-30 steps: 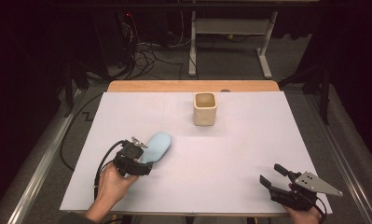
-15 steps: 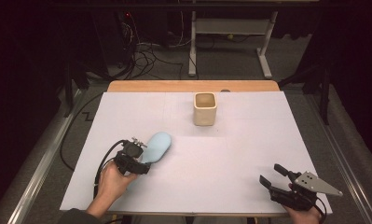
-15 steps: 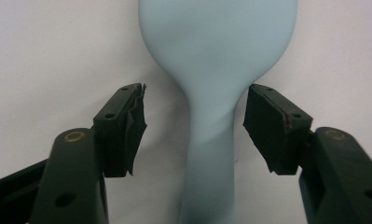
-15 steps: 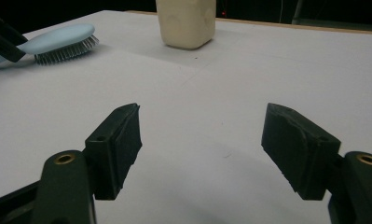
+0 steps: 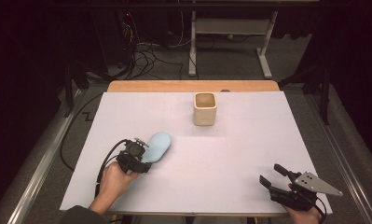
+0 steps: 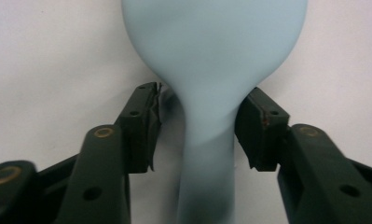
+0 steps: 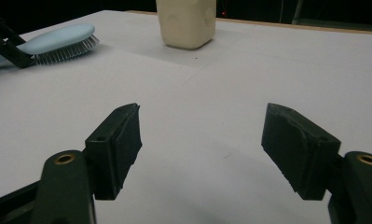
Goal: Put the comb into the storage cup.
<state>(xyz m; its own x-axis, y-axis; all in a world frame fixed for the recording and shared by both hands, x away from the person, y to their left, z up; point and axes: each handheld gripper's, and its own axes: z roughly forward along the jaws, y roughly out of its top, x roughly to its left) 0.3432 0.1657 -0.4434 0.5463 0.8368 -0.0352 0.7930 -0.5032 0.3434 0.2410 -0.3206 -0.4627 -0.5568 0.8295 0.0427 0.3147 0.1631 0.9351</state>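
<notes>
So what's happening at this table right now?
A person works with a hand-held gripper in each hand. The left gripper has just been closing around the handle of a light blue hairbrush lying bristles-down on the white table; a small gap shows beside at least one pad. The right gripper sits open near the table's front edge. A cream square cup stands farther back.

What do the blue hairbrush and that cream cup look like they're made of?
Hairbrush: probably plastic, since its pale blue back is smooth with a soft satin sheen; the bristles are fine and pale. Cup: possibly matte ceramic or stone, with a dull, slightly uneven cream surface.
</notes>
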